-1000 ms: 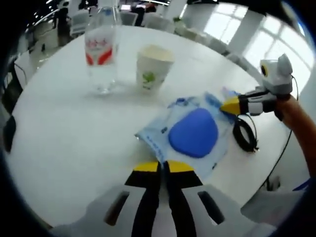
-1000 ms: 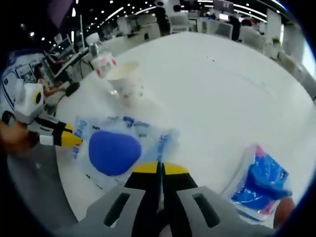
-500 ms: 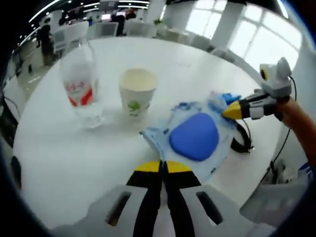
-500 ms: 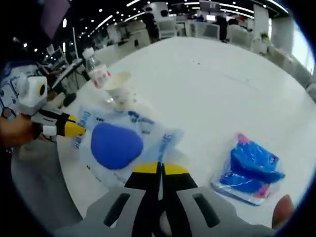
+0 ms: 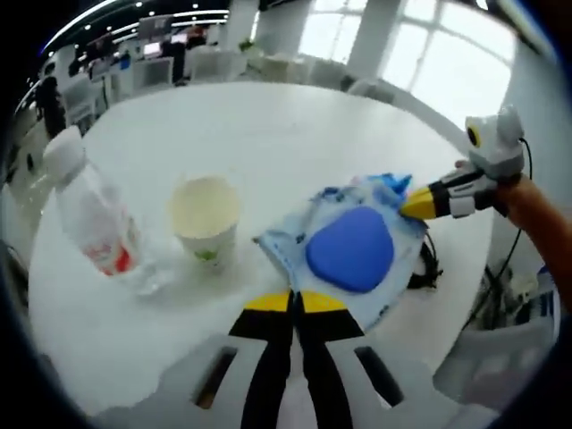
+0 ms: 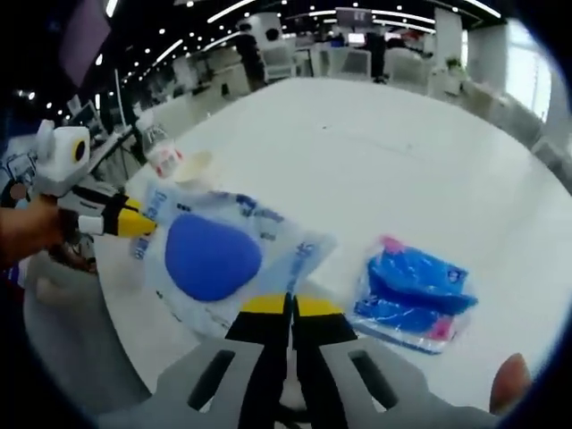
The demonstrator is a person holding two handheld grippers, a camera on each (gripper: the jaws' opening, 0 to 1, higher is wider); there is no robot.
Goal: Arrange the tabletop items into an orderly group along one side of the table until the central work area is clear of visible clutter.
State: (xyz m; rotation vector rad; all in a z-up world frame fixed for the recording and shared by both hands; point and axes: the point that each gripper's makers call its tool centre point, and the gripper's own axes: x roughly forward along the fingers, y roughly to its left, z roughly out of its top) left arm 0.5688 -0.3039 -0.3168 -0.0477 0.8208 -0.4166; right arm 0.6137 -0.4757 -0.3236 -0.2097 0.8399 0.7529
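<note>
Blue-printed wipes pack (image 5: 350,250) is clamped at opposite edges by left gripper (image 5: 298,302) and right gripper (image 6: 287,307), near the desk (image 5: 268,125) edge. I'd carry it level toward the paper cup (image 5: 205,217), hands matched.

No text is readable: print on the bottle's red label (image 5: 112,259) and the blue-printed clear bag (image 6: 268,234) is too blurred.

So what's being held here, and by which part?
Both tongs, left and right, are shut on the clear packet with the blue pad, each pinching an opposite edge of its plastic.
</note>
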